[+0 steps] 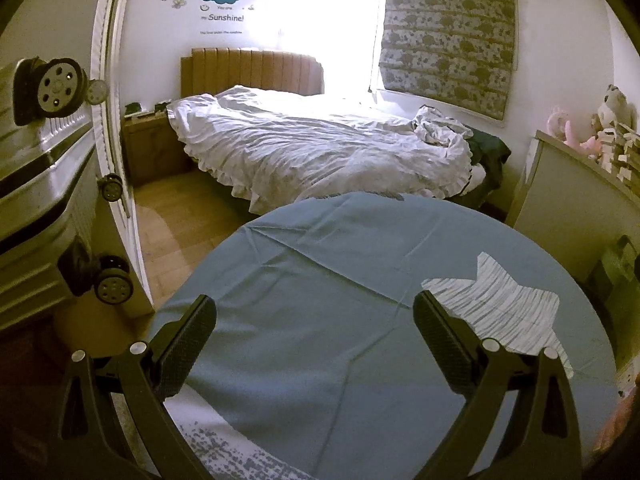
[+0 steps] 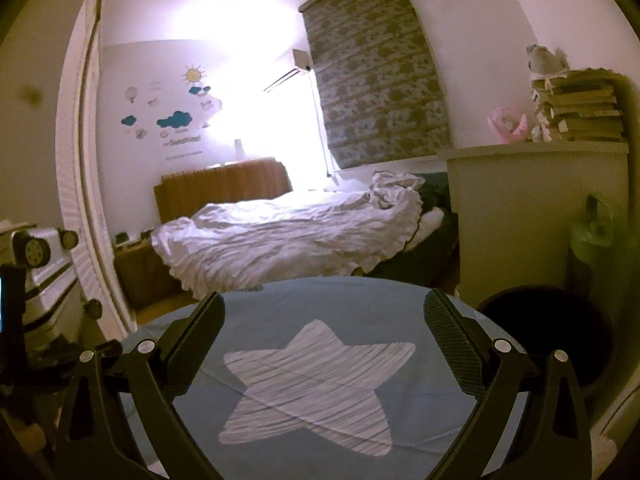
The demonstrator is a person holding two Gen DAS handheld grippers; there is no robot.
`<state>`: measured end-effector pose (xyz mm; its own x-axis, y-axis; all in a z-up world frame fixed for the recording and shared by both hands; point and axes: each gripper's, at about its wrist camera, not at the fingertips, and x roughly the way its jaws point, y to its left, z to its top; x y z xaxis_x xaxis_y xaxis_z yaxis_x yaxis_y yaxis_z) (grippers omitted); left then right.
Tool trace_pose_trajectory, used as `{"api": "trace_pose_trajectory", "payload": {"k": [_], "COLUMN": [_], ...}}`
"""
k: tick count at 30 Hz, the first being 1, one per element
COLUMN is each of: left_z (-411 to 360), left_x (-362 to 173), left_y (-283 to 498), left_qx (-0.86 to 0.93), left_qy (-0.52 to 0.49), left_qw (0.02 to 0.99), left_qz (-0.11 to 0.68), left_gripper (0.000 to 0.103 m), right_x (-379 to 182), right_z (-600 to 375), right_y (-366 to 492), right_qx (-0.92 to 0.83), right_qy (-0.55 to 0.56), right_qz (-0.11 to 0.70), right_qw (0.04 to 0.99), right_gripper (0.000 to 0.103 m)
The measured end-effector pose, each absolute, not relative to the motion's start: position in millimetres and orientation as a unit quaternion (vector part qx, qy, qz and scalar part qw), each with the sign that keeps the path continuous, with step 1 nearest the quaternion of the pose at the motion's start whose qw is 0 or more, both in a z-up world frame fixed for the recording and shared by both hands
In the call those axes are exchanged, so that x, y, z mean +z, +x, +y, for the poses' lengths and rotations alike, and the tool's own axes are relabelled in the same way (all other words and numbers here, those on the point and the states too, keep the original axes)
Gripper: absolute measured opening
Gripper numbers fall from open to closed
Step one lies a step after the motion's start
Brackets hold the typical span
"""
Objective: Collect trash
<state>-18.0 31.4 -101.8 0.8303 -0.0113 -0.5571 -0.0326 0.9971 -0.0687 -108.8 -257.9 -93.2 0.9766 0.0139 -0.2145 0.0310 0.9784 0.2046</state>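
Left wrist view: one left gripper, fingers spread wide with nothing between them, hangs over one round table covered by a blue cloth bearing one white star. Right wrist view: one right gripper, fingers likewise apart and empty, frames that star. No trash is discernible on the cloth. One dark bin stands just beside the table's right edge; one bed lies beyond the far edge.

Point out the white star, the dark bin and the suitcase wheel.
white star [image 2: 316, 384], right wrist view, on its striped middle.
dark bin [image 2: 548, 320], right wrist view, on its dark opening.
suitcase wheel [image 1: 60, 86], left wrist view, on the hub of the upper wheel.
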Motion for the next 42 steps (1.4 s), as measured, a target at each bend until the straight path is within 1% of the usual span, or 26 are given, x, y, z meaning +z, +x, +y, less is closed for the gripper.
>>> {"api": "trace_pose_trajectory", "payload": {"k": [10,42], "left_z": [33,39], "left_x": [-103,-101], "left_y": [-16,-12], "left_qx": [0.006,0.001], "left_qy": [-0.040,-0.040], "left_qw": [0.954,0.955], "left_qz": [0.297,0.293], "left_gripper": [0.098,0.098], "right_x": [-94,-93], "right_z": [-267,-268], "right_y": [-111,-110], "right_qx": [-0.010,-0.010], "right_qy": [0.121,0.105], "right_qz": [0.106,0.110], "right_qw": [0.987,0.988], "right_gripper": [0.098,0.098]}}
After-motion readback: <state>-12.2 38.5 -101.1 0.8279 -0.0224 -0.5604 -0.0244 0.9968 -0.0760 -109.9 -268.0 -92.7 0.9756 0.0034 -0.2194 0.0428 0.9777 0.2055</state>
